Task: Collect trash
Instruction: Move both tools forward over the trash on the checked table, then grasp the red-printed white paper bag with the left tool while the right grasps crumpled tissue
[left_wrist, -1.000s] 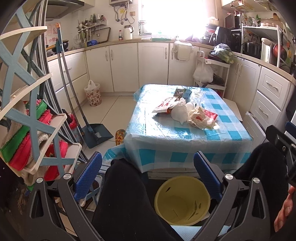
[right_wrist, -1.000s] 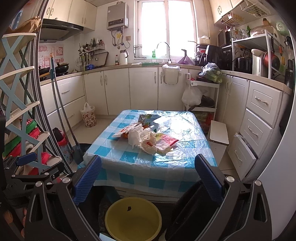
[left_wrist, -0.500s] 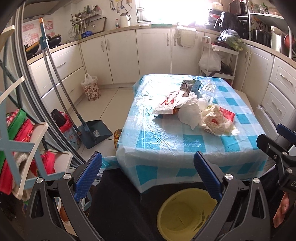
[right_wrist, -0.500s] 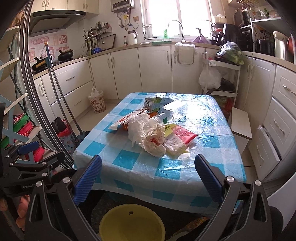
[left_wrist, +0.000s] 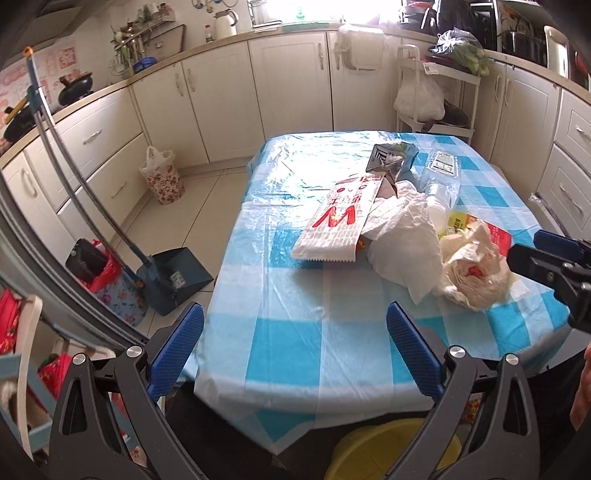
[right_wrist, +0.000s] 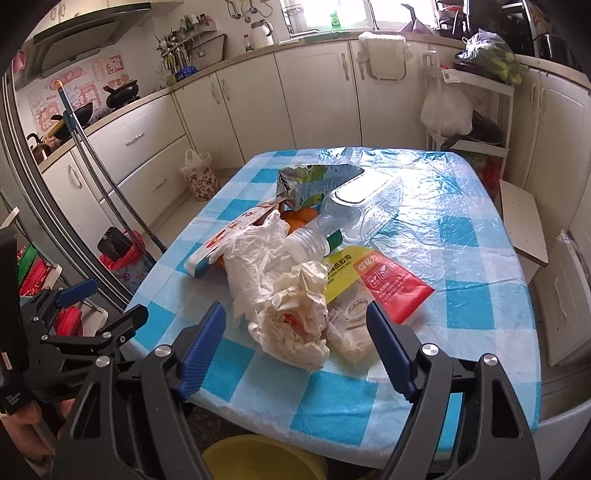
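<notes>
A pile of trash lies on the blue-checked table (left_wrist: 303, 350): a paper bag with a red M (left_wrist: 336, 225), a white plastic bag (right_wrist: 255, 258), a crumpled cream wrapper (right_wrist: 291, 336), a carton (right_wrist: 314, 184), a clear bottle (right_wrist: 310, 240) and a red and yellow packet (right_wrist: 388, 284). My right gripper (right_wrist: 295, 321) hangs over the near table edge, jaws closing, with the crumpled wrapper in the gap and untouched by the pads. My left gripper (left_wrist: 295, 332) stands open over bare cloth, left of the pile. A yellow bin (right_wrist: 266, 458) sits below the table's edge.
A broom and dustpan (left_wrist: 166, 280) lean at the left beside a floral bin (left_wrist: 162, 177). White cabinets ring the room. A white step stool (right_wrist: 521, 225) stands right of the table, and a cart with a white bag (left_wrist: 421, 96) stands behind it.
Both grippers have moved forward and down toward the table, so the trash pile looms larger. The right gripper's jaws have narrowed. The yellow bin has slid mostly out of view.
</notes>
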